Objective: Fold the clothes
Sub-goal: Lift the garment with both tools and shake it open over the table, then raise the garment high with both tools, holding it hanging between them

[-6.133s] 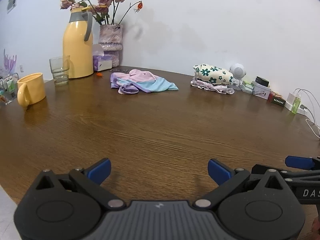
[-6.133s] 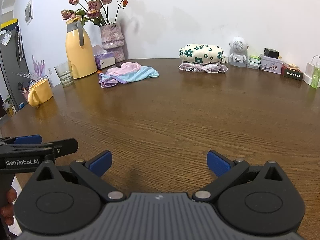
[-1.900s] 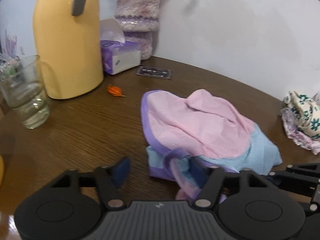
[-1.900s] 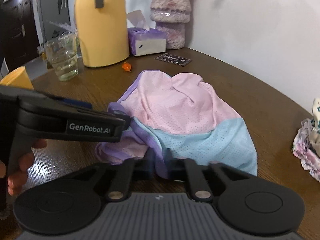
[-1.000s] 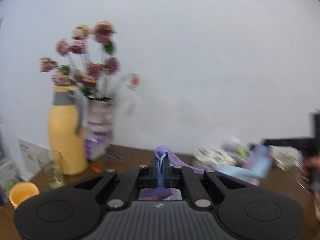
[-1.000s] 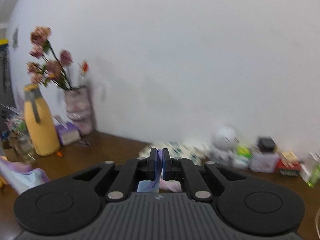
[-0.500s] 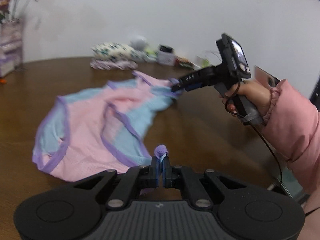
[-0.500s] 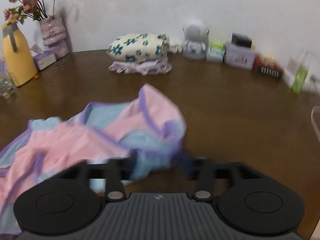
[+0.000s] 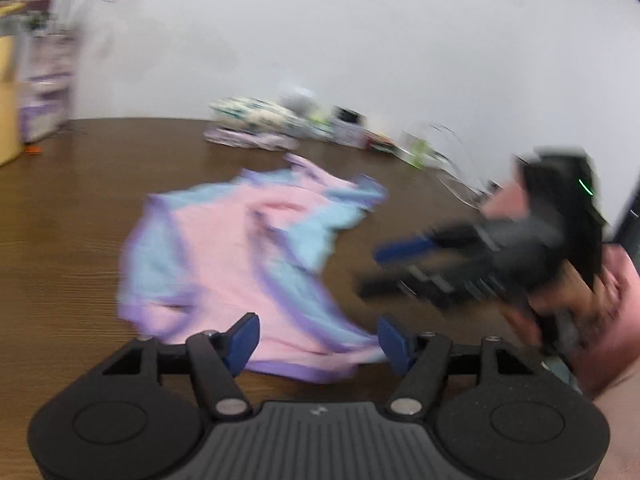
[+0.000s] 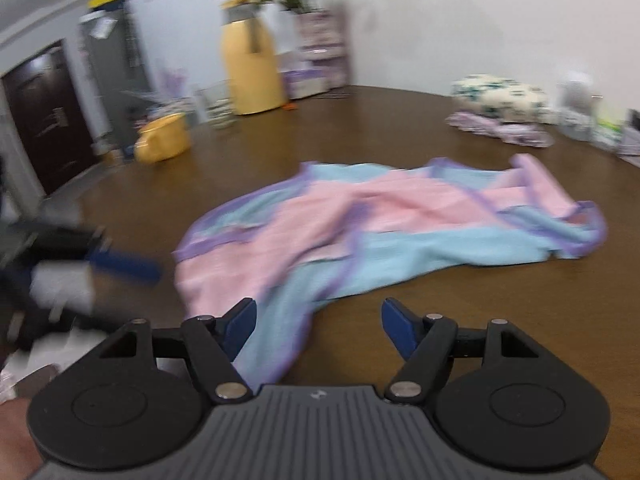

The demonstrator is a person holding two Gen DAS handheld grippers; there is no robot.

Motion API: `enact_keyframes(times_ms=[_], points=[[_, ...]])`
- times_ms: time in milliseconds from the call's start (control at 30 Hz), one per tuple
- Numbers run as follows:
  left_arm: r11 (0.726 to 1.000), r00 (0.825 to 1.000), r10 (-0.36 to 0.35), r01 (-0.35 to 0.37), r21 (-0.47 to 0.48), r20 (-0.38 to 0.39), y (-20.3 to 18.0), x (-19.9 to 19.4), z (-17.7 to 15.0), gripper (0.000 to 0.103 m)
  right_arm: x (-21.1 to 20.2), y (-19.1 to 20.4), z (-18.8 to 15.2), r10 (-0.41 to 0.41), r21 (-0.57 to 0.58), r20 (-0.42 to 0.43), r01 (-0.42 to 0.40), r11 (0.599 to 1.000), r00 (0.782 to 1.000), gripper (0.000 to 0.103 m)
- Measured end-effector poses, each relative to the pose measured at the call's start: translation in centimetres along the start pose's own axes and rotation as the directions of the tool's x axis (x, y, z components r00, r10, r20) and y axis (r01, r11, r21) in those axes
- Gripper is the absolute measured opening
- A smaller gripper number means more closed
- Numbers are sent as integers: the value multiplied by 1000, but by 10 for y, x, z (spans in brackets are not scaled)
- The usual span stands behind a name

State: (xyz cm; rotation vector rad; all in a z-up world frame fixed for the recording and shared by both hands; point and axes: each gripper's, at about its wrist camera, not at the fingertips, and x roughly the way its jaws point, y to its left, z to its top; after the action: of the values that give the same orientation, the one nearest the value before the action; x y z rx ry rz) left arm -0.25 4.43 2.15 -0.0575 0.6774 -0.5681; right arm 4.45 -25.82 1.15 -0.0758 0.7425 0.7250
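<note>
Garment (image 10: pixel 384 224) spread, still rumpled, in the middle of the table (image 10: pixel 460 320), its near hem at the near edge. Left gripper (image 9: pixel 316 340) and right gripper (image 10: pixel 318 322) both stand spread, holding nothing, just above that hem. Advisable next: smooth the bunched folds flat, then pinch two matching corners so the fold line runs straight. Folded clothes (image 10: pixel 500 98) lie at the far edge.

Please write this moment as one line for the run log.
phase: garment spread | left tongs: open, empty | right tongs: open, empty | pink-blue garment: lying on table, wrinkled, unfolded | views: blurred
</note>
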Motion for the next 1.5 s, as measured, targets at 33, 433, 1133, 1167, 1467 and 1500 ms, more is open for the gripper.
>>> enact_keyframes(times_ms=[33,433,1133,1167,1467,1500], points=[[999,999,52,-52,-8,-1,9,-2,1,65,3,7,-2,27,-14,-4,-27,1000,1000,68],[972,985,132,-106,208,-112,33,57,17,37,38,48,-13,63,-121,-111,-77,990,992,50],[961,985,89,-45,274,-151,35,48,14,16,33,22,-13,213,50,-130,-209,977,968,29],[957,983,87,-38,287,-159,35,49,14,20,33,21,-14,218,59,-131,-211,976,967,28],[933,978,95,-21,361,-188,38,55,20,1,30,13,-9,251,122,-97,-238,964,963,2],[933,981,88,-20,359,-175,38,52,23,1,26,10,-5,256,132,-83,-244,961,963,2]])
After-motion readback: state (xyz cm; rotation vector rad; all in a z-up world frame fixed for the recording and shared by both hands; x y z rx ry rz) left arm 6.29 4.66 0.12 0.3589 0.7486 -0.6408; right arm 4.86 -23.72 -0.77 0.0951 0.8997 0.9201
